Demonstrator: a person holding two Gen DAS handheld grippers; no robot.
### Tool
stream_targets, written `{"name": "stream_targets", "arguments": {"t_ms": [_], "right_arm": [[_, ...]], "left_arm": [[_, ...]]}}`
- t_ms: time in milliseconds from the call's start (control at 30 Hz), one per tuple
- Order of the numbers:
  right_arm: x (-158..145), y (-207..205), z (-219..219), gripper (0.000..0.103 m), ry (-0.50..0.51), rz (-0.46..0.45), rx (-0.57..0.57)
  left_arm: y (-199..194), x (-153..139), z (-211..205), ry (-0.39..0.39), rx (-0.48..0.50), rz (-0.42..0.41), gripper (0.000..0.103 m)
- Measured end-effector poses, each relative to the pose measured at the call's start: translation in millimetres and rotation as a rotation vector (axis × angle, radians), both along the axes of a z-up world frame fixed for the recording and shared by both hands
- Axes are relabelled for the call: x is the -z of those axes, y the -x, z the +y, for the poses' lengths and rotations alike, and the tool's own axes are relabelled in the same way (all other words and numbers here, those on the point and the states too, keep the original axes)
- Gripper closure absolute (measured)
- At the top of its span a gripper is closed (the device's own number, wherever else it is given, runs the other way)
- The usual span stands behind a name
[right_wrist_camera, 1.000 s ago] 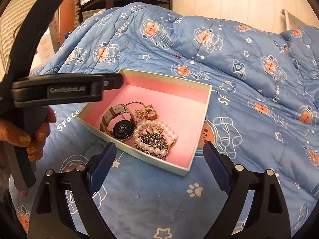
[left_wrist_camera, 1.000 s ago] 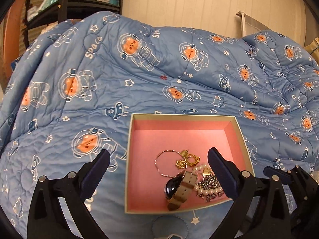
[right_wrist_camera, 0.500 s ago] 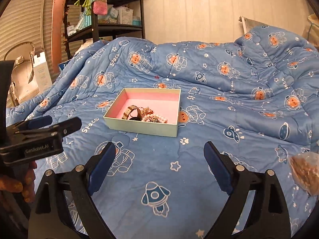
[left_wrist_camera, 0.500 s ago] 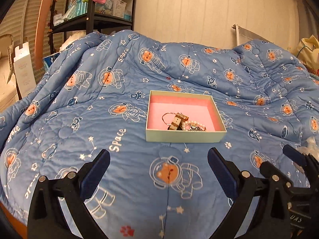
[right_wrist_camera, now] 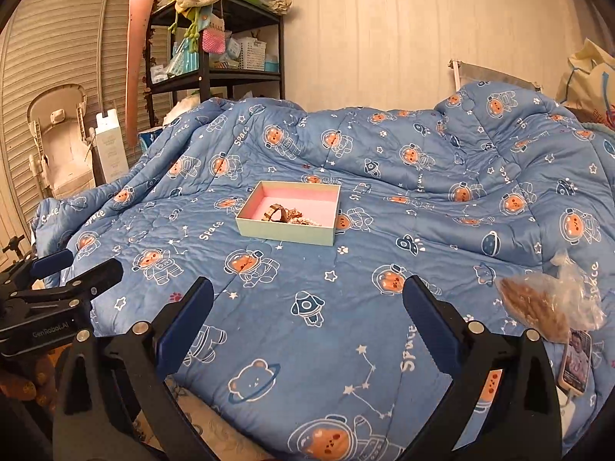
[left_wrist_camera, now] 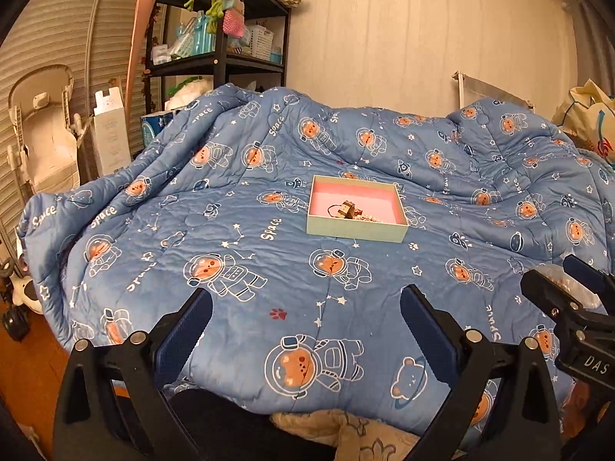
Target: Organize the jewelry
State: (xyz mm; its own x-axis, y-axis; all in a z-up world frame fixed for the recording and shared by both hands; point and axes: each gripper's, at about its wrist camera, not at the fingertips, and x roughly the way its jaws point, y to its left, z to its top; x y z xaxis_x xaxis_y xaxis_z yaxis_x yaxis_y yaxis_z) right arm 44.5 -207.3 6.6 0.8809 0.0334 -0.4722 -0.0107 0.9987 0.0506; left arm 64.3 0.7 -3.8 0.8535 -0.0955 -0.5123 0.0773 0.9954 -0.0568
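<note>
While both the left gripper (left_wrist_camera: 305, 319) and right gripper (right_wrist_camera: 307, 307) hover with jaws wide and holding nothing, the pink-lined jewelry box (left_wrist_camera: 355, 230) sits well beyond them on the blue space-print quilt (left_wrist_camera: 269, 269), a tan-strapped watch (right_wrist_camera: 277, 213) and pearl strand (right_wrist_camera: 305, 222) heaped inside.

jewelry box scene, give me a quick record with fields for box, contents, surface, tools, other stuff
box: open jewelry box, pink lining, lying flat
contents: watch and a pearl strand, heaped in the near half; finer pieces too small to tell
surface: blue astronaut-bear quilt
left tool: open, empty, well short of the box
right tool: open, empty, well short of the box
other: clear plastic bag, at right
</note>
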Motion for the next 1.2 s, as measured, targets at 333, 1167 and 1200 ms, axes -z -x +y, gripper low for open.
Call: {"name": "stream_targets", "arguments": {"t_ms": [333, 1167, 1200], "right_arm": [[-1.2, 33.5, -7.8, 0.006, 0.023, -0.026, -0.008], [-2.6, 35.6, -6.3, 0.006, 0.034, -0.034, 0.001], [-2.7, 35.7, -5.9, 0.006, 0.035, -0.034, 0.001]], "left_arm": [[51.0, 0.7, -9.3, -0.069, 0.017, -0.038, 0.007], [66.5, -2.8, 2.1, -0.052, -0.057, -0.091, 0.007], [66.5, -2.8, 1.9, -0.052, -0.057, -0.09, 0.007]]}}
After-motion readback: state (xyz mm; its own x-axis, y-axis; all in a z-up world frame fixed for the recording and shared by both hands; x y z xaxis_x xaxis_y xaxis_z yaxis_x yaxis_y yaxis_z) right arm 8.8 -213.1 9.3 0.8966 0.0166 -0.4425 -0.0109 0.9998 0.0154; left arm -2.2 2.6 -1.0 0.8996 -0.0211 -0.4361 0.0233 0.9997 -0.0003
